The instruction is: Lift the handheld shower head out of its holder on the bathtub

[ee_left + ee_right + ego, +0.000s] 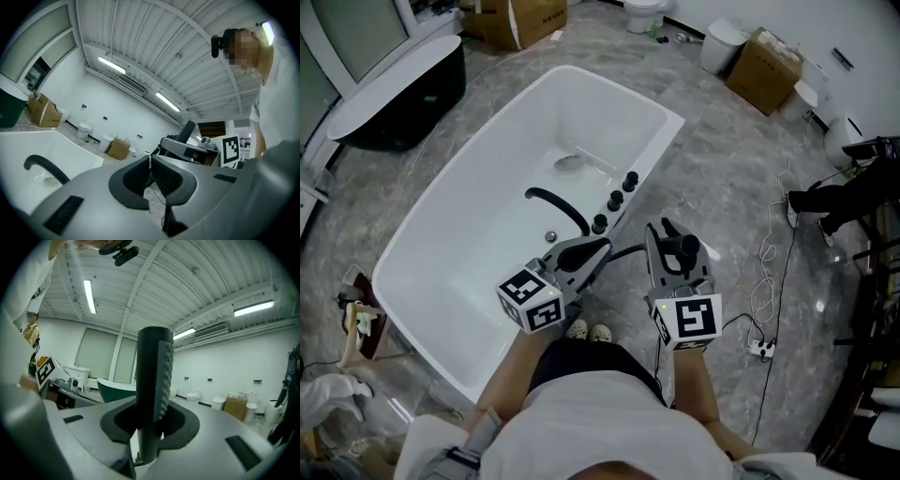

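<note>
Black shower head (152, 380) stands upright, clamped in the right gripper (149, 420), clear of the bathtub (487, 244); left gripper (151, 176) alongside, jaws together, empty.

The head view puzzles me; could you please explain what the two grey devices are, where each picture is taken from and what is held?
A person beside a white rectangular bathtub holds a grey hand tool in each hand. The head view looks down from the person's head; each other picture looks along one tool's tongs. The right tongs grip a black handheld shower head, upright. The left tongs are closed and empty. A black curved spout stands on the tub's rim.
</note>
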